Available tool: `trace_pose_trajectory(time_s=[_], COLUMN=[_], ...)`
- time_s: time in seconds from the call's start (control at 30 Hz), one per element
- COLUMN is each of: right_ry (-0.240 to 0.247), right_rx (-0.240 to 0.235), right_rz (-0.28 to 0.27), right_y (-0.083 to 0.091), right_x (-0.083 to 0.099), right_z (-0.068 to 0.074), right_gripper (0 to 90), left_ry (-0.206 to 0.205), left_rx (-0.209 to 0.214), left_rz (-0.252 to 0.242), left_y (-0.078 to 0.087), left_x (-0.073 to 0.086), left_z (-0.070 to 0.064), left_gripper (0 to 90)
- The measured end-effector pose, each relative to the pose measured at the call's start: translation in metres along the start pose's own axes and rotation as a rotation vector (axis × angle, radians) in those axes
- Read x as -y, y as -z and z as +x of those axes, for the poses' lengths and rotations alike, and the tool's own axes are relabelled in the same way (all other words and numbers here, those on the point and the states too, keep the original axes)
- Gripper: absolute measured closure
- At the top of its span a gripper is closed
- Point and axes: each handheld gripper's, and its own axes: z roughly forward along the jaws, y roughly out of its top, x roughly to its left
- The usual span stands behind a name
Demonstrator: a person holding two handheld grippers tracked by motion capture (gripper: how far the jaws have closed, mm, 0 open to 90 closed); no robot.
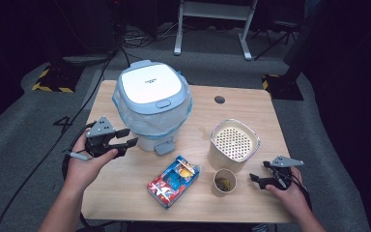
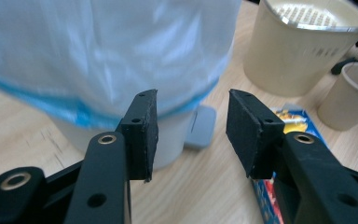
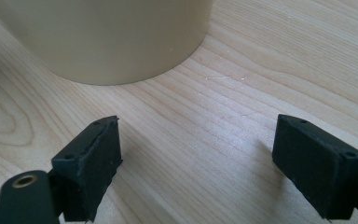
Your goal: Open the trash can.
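Pale wooden tabletop (image 1: 125,193) seen from above, set on grey carpet. At its far left, a white lidded trash bin with a translucent blue-edged plastic liner (image 1: 152,104) and a grey foot pedal (image 1: 164,146) at its base. Left hand-held gripper (image 1: 125,138) held just left of the bin, jaws parted a moderate way and gripping nothing, pointed at the bin's lower wall; in the left gripper view the bin liner (image 2: 107,56) looms close ahead between the black pads (image 2: 142,135), pedal (image 2: 201,127) beyond them. Near the front centre, a red and blue printed snack box (image 1: 174,181) lying flat, well apart from both hand-held grippers. To its right, a small beige paper cup with brownish scraps inside (image 1: 224,181), just in front of a cream plastic tub with a perforated insert (image 1: 234,143). Right hand-held gripper (image 1: 258,179) low over the tabletop, just right of the cup, jaws spread wide and empty; in the right gripper view bare wood (image 3: 200,140) between the pads (image 3: 93,163), with a beige rounded wall (image 3: 107,42) close ahead.
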Motion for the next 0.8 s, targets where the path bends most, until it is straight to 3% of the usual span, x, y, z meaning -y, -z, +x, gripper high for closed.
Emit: trace_pose_trajectory(time_s=[0.17, 0.37, 0.53, 0.63, 0.8], right_ry=[-0.004, -0.013, -0.013, -0.013, -0.013], right_rx=[0.005, 0.012, 0.011, 0.011, 0.011], right_rz=[-0.001, -0.002, -0.002, -0.002, -0.002], right_y=[0.000, 0.000, 0.000, 0.000, 0.000], right_x=[0.000, 0.000, 0.000, 0.000, 0.000], right_z=[0.001, 0.001, 0.001, 0.001, 0.001], right_gripper=[15.7, 15.7, 15.8, 15.7, 15.7], left_ry=[-0.025, -0.033, -0.040, -0.024, -0.008], left_rx=[0.016, 0.073, 0.109, 0.168, 0.193], left_rz=[-0.061, -0.138, -0.179, -0.206, -0.212], left_y=[0.005, 0.007, 0.004, 0.002, 0.000], left_x=[-0.027, -0.051, -0.061, -0.066, -0.074], left_z=[-0.003, -0.007, -0.004, -0.001, 0.003], left_gripper=[57.7, 65.3, 69.3, 72.6, 80.5])
